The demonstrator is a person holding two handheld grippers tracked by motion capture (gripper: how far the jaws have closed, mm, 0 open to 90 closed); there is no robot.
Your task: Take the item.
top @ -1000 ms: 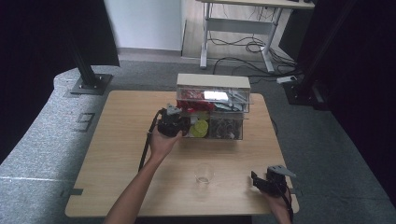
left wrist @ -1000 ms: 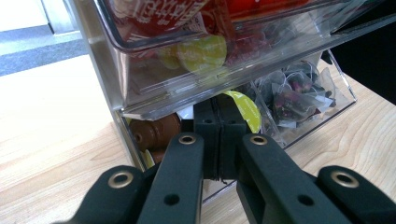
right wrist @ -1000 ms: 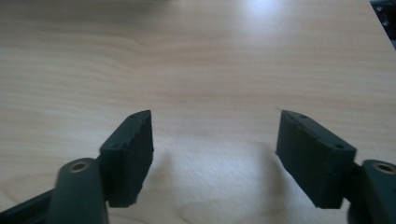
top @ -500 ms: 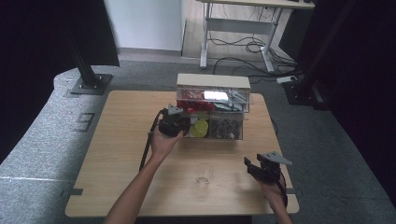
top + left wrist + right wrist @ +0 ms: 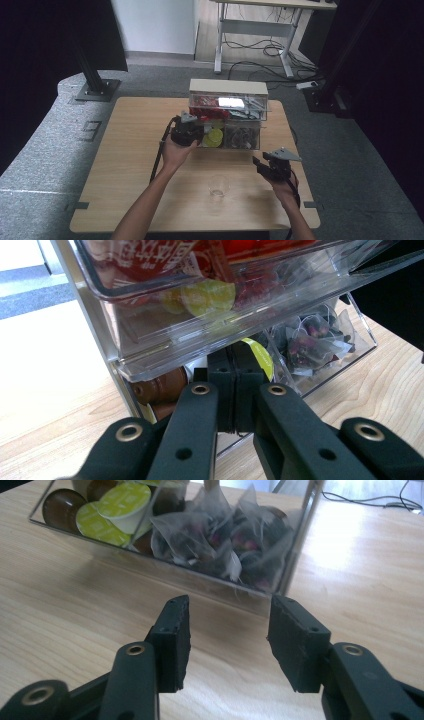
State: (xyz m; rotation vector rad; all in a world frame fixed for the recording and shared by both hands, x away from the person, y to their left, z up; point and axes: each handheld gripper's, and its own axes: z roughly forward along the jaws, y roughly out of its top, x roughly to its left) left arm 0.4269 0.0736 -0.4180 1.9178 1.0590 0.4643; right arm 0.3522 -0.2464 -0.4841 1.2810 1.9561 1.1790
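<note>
now right gripper [image 5: 263,165] nearer the organizer [image 5: 227,87], narrowing (nothing between), left gripper [image 5: 234,390] pressed together

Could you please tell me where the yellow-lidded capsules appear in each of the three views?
High view: capsules centre, lower left compartment.
Left gripper view: one lid just beyond the shut jaws.
Right gripper view: upper left.
Shared landmark: tea bags beside them.
</note>
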